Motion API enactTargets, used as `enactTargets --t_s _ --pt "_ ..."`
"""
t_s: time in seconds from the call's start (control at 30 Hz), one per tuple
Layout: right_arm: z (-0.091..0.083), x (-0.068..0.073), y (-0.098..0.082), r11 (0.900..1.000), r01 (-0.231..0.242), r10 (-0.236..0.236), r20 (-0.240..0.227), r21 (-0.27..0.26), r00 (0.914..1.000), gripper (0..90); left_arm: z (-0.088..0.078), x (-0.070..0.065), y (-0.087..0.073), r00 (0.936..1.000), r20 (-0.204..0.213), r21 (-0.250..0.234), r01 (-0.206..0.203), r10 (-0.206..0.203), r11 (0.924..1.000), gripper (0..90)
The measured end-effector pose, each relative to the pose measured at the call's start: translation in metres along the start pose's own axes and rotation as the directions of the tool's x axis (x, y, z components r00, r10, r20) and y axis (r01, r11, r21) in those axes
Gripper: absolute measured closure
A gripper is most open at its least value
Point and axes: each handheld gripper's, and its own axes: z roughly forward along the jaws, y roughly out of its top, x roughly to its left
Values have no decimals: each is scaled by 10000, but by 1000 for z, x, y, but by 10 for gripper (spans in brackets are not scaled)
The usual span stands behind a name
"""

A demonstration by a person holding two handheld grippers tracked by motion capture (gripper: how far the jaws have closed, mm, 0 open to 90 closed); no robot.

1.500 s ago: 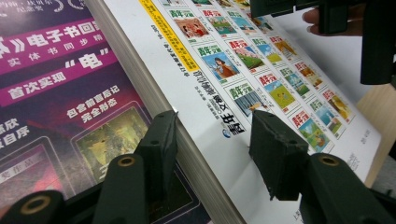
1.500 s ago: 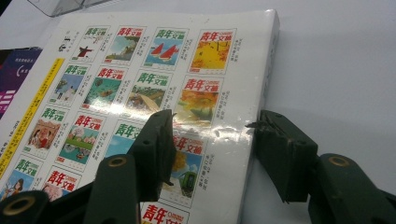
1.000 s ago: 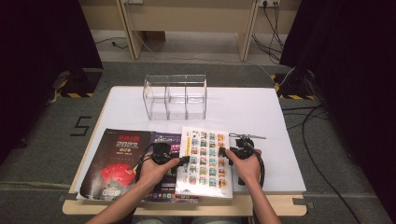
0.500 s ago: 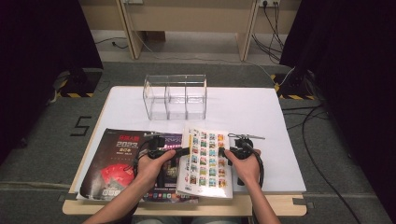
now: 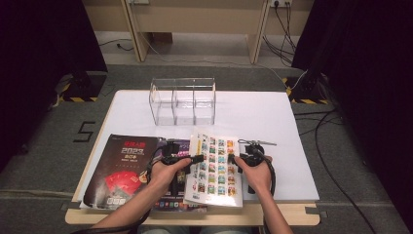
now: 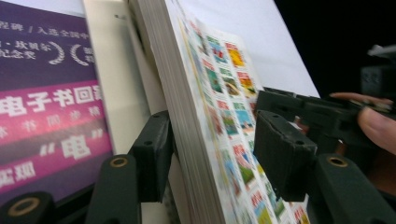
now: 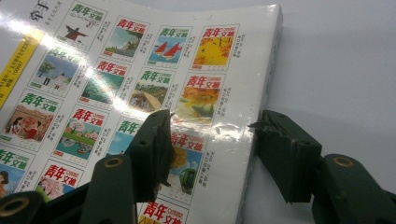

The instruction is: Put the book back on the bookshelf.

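Note:
A thick magazine with rows of small colour pictures on its cover lies near the table's front edge. My left gripper straddles its raised left edge. The page block stands between the jaws; the jaws have just been opening, and the right-hand pad stays clear of the cover, so it is open. My right gripper is open across the magazine's right edge, one jaw over the cover, the other over the bare table.
A dark magazine with red print lies left of the first, partly under it. A clear three-compartment box stands mid-table on the white table. Cables run over the floor at the right.
The left gripper has shifted slightly right along the magazine's left edge, which now stands a little higher off the table. The right hand has not moved.

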Motion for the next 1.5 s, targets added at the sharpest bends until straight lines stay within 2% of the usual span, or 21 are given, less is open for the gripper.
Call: enactTargets --t_s 0.03,0.1,0.17,0.2,0.27,0.33,0.47,0.63,0.7,0.8,0.87,1.0,1.13,1.23,1.37,1.43,1.47,1.5 --pt "0 0 0 10000 -18 18 -18 -1 10000 447 -2 1 -2 9994 193 53 272 -273 9996 474" --pt "0 0 0 10000 -3 3 -23 26 10000 447 -6 3 -7 9980 314 52 554 -555 9985 476" --pt "0 0 0 10000 34 -34 -18 37 10000 447 -8 4 -13 9967 378 19 713 -714 9975 481" --pt "0 0 0 10000 42 -42 -22 27 10000 447 -9 3 -16 9955 496 178 802 -810 9966 486" --pt "0 0 0 10000 37 -37 -18 16 10000 447 -10 -2 -25 9945 624 516 811 -843 9954 486" --pt "0 0 0 10000 66 -66 -10 7 10000 447 -10 -5 -31 9959 599 608 644 -680 9961 478" --pt "0 0 0 10000 66 -66 8 26 10000 446 -5 -2 -23 9922 636 799 1021 -1073 9916 487" --pt "0 0 1 10000 32 -32 -6 82 10000 445 16 -1 -12 9948 405 808 902 -937 9926 512" --pt "0 0 2 10000 21 -21 -20 97 10000 445 23 0 -8 9940 337 877 1003 -1036 9911 532" --pt "0 -1 2 9998 72 -71 -44 159 10000 445 27 -3 -5 9970 118 877 755 -768 9933 579" --pt "0 -1 3 9998 96 -95 -65 175 9999 445 27 -3 -6 9988 -16 887 492 -493 9948 655" --pt "0 -2 3 9998 45 -43 -127 182 9999 444 25 1 -7 9984 342 820 432 -461 9957 702" --pt "0 -3 4 9998 17 -12 -271 187 9996 444 20 0 -10 9977 681 659 -6 -39 9978 723" --pt "2 -4 7 9999 -86 89 -346 106 9994 443 15 1 -14 9948 1010 544 -170 115 9984 729" --pt "4 -5 14 9998 -182 186 -416 90 9990 435 9 1 -18 9880 1434 222 -603 565 9979 738" --pt "5 -5 18 9996 -292 292 -582 18 9979 425 6 2 -20 9840 1623 73 -763 741 9971 741" --pt "4 -6 20 9993 -372 370 -688 -13 9969 423 4 2 -21 9831 1694 -1 -707 697 9975 743" --pt "4 -8 23 9986 -526 523 -929 -3 9943 410 3 3 -22 9814 1762 -83 -761 764 9971 746"
